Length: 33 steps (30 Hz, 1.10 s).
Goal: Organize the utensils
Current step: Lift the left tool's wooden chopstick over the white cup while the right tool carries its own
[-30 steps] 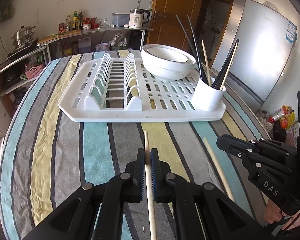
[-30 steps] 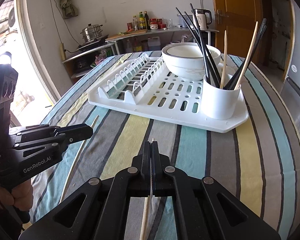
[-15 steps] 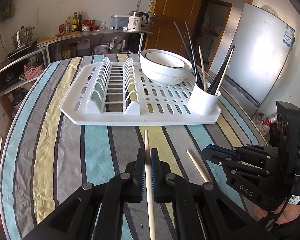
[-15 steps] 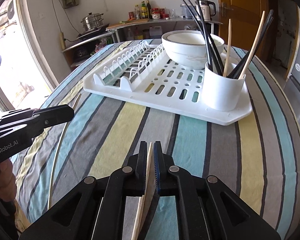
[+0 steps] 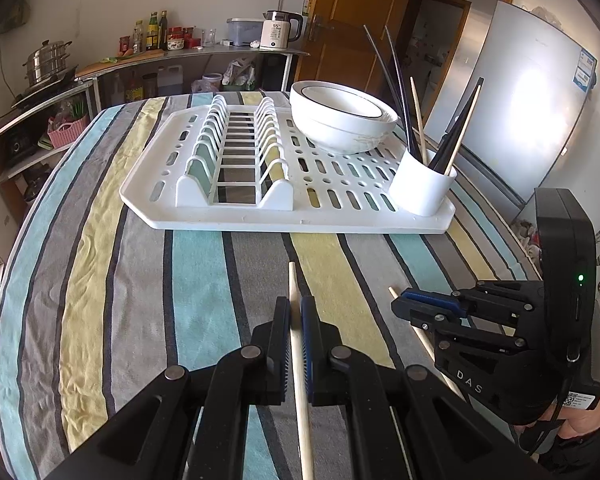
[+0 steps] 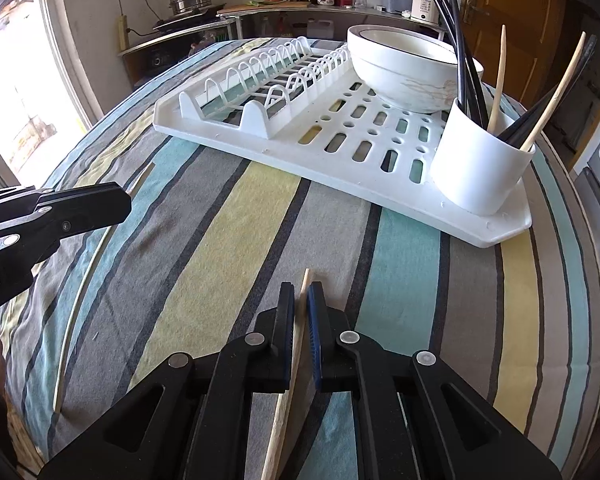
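Wooden pale chopsticks: left gripper [image 5: 296,314] pinches one [image 5: 299,360], right gripper [image 6: 300,304] now lower, pinches another [image 6: 288,376]; white cylindrical holder [image 6: 480,168] next.

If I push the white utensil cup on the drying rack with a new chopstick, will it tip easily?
Perhaps. The white utensil cup stands at the drying rack corner, and its long chopsticks lean outward, so it looks top-heavy. Its base seems wide, which should help. It probably slides on smooth plastic before tipping.
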Available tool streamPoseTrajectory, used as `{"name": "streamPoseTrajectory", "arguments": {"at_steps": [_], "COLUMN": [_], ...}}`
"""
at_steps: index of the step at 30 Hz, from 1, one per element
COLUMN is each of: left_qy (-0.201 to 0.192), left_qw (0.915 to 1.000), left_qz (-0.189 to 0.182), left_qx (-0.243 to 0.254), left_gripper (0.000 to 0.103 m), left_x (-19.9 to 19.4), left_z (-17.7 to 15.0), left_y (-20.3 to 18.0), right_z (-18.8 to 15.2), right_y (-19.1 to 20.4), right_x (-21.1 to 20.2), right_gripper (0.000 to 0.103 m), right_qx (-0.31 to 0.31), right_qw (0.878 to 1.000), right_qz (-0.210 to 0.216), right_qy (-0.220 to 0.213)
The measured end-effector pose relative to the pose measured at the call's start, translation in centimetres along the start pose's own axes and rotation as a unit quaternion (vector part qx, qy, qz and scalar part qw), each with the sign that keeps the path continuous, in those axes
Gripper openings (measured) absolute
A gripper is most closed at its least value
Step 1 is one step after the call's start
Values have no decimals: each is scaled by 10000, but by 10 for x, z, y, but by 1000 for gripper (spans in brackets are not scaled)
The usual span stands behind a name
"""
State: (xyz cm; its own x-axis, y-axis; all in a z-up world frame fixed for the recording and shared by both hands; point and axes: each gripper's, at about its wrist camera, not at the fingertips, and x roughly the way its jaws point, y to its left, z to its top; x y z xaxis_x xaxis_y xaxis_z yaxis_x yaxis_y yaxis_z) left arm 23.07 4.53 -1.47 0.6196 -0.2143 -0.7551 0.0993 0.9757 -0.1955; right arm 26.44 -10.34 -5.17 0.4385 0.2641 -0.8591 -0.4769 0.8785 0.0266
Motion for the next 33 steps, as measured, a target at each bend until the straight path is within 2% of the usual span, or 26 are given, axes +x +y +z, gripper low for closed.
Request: {"name": "streamPoseTrajectory", "arguments": {"at_steps": [6,14,24,33], "left_qy": [-52,-455,-1159,-1310], "left_qw": [10000,9987,9916,9879], "left_qz": [-52,-165,-338,-444], "left_qx": [23,161,456,709], "left_gripper": [5,5,5,5], "left_x": [-5,-38,-95,-110], "left_z": [4,21,39,41], "left_y": [-3,-17,-45,-69], "right_z": [2,9,2,-7], "right_y": [-6,-18,-31,-40], "right_x": [-8,-73,-152,-171], "right_gripper": [5,5,4,4], "right_qx": [133,383,588,705], "right_qw": [9997,9916,9722,9636], "right_qz": [160,385,316,268], "right_qy": [-164,-1172,-2245,-2564]}}
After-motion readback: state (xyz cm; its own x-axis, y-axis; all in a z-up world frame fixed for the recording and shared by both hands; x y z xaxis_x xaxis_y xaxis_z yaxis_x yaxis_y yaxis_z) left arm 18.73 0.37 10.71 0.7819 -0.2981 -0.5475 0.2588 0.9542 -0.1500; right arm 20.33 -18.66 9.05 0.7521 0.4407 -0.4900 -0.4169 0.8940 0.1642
